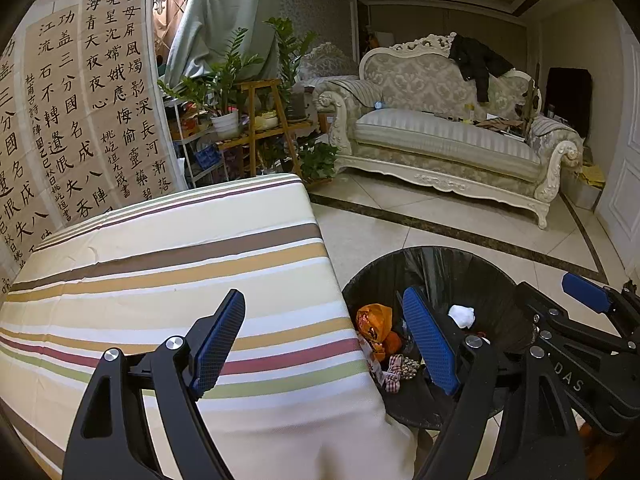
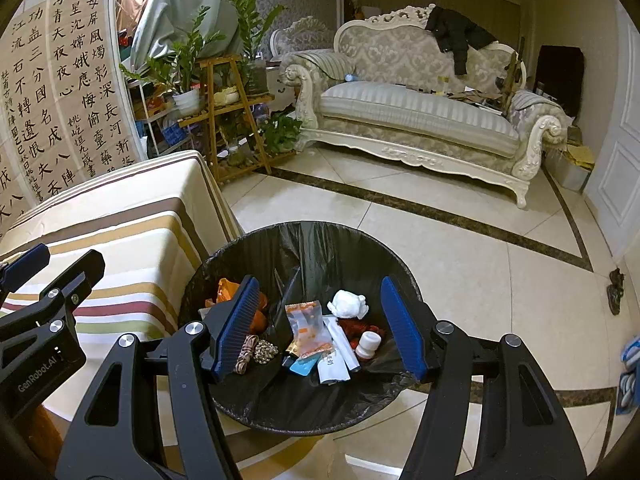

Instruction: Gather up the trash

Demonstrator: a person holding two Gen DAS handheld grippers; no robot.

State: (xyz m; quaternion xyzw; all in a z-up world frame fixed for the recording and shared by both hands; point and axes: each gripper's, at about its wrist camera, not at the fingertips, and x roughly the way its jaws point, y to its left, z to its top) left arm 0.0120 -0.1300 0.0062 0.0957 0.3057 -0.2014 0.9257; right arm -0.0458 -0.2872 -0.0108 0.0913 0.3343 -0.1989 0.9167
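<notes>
A bin (image 2: 304, 256) lined with a black bag stands on the tiled floor, touching the corner of the striped bench (image 1: 168, 280). Inside the bin lies the collected trash: a crumpled white tissue (image 2: 347, 304), a clear zip bag with orange print (image 2: 307, 330), a white wrapper (image 2: 334, 366), a small white bottle (image 2: 367, 345), an orange plastic bag (image 1: 374, 316) against the bin's bench-side wall, and a bit of checked ribbon (image 1: 394, 364).

The right gripper (image 2: 320, 328) hangs over the bin, jaws well apart with nothing between them; only the trash down in the bin shows through the gap. The left gripper (image 1: 328, 344) sits over the bench edge next to the bin, jaws wide and empty, one pad over the cloth, the other over the bin.

The left gripper's body reads "GenRobot.AI" in the right wrist view; the right one shows "DAS" in the left wrist view. Beyond the bench from the bin, calligraphy sheets (image 1: 80, 92) hang with columns of brushed Chinese characters.
</notes>
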